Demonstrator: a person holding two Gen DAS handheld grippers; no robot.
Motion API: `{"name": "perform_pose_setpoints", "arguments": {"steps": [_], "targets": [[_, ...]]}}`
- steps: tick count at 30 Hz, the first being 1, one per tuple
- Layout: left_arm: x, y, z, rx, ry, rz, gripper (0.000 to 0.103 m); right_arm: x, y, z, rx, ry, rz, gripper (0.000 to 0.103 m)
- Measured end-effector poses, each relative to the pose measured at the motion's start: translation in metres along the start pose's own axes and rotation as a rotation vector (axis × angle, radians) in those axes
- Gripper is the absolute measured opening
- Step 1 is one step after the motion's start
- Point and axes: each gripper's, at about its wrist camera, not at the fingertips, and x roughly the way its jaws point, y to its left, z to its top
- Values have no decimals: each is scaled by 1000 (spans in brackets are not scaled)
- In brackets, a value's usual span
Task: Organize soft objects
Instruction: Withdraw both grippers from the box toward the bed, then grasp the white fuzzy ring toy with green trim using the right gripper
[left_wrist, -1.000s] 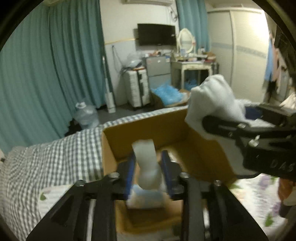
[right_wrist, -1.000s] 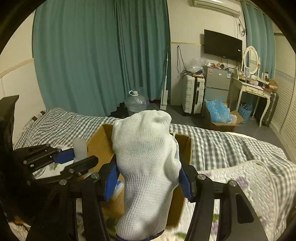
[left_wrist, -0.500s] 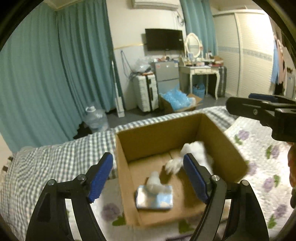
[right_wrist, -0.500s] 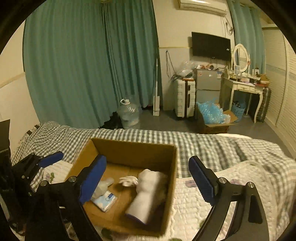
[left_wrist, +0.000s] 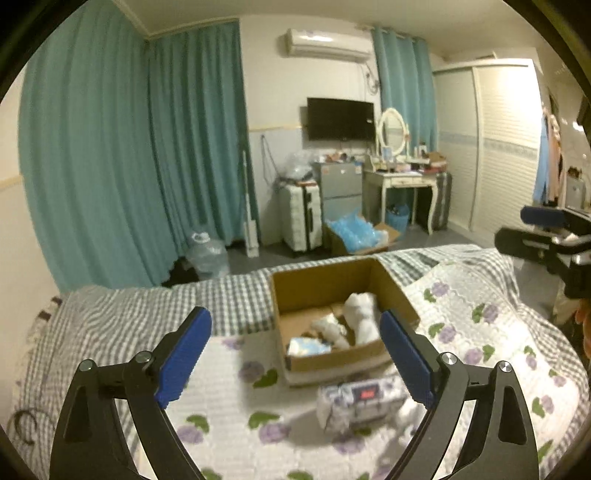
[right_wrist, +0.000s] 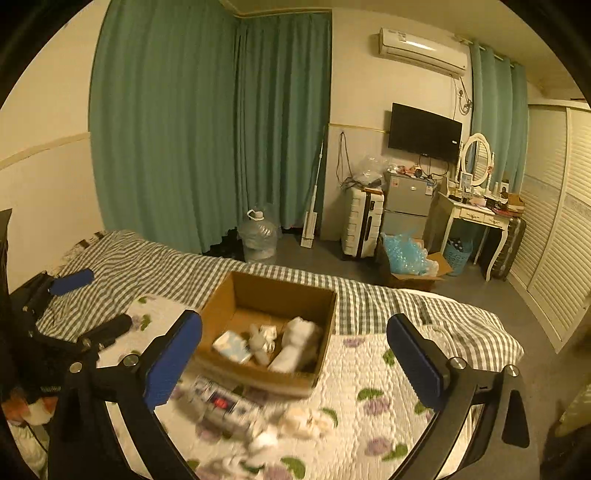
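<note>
An open cardboard box (left_wrist: 317, 284) (right_wrist: 266, 291) sits on the bed. Inside lie a white glove (left_wrist: 362, 314) (right_wrist: 295, 343), a small white soft piece (left_wrist: 328, 326) (right_wrist: 260, 341) and a blue-white tissue pack (left_wrist: 306, 347) (right_wrist: 231, 345). A wrapped tissue package (left_wrist: 360, 400) (right_wrist: 221, 404) lies on the quilt in front of the box, with a crumpled white soft thing (right_wrist: 306, 421) beside it. My left gripper (left_wrist: 295, 362) is open and empty, above the quilt before the box. My right gripper (right_wrist: 295, 358) is open and empty, above the box's near side.
The bed has a floral quilt (left_wrist: 480, 332) and a checked sheet (right_wrist: 147, 269). Beyond the bed are teal curtains (left_wrist: 129, 166), a water jug (right_wrist: 258, 236), a suitcase (right_wrist: 360, 225) and a dressing table (right_wrist: 476, 214).
Both grippers opened and dropped their soft objects into the box, then pulled back and up. The tissue package on the quilt has come into view.
</note>
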Motion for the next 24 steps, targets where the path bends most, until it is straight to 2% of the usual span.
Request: {"name": "perform_pose_setpoints", "arguments": {"steps": [4,8,10,14,21,24], "targets": [[-24,3,-22,0,-9,32,94,-12,15,-37,-20,40,9,101],[-27,-1,-55,7,20,67,94,7,22,-83,-9,111,18,101],[-20,-4,-77,4,42,87,94,24,27,-108,-3,161,31,101],[6,-5,-114,-35,111,60,94,65,34,-155,-13,258,34,101],[60,-11,-178,-22,272,53,94,112,35,-206,45,346,40,101],[64,-12,-192,-15,308,50,94,126,36,-214,54,370,22,101]]}}
